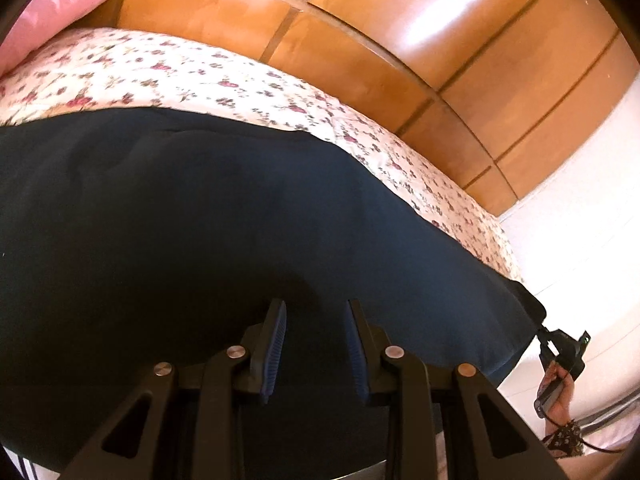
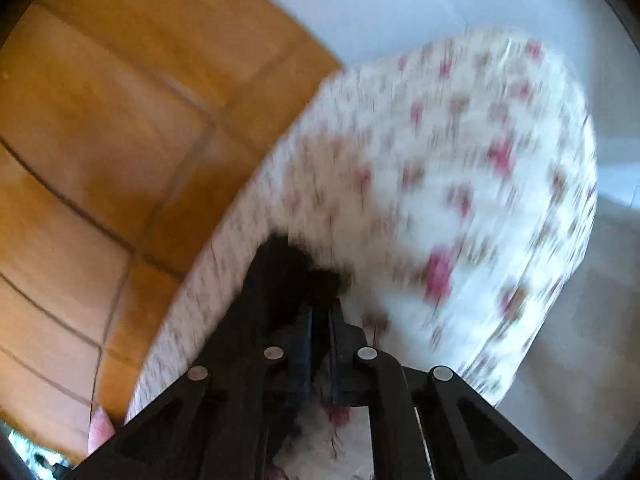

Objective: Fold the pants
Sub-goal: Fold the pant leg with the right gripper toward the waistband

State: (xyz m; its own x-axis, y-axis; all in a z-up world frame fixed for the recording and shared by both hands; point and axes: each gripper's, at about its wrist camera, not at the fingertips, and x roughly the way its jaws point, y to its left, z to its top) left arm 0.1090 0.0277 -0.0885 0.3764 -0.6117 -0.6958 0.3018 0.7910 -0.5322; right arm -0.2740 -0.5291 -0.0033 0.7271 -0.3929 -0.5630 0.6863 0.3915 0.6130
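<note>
While the pants [image 1: 200, 220] lie on the flowery bed [image 1: 160, 76], the left gripper [image 1: 316, 344] hangs open low in the frame, and the right gripper [image 2: 320, 312] pinches a dark corner.

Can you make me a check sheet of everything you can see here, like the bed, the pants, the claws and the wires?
Surface: bed with a flowered sheet, white with small pink flowers.
Job's things: dark pants spread over the near part of the bed, one end reaching its right edge.
Clutter: pink pillow at the far left; nothing else seen.
Grippers: left claw has its jaws apart, hovering over the pants, holding nothing. Right claw is shut on a dark bit of the pants; that view is blurred.
Cables: a thin dark cable hangs below the right claw's handle.
Surroundings: shiny wooden wardrobe behind the bed, white wall to the right.
</note>
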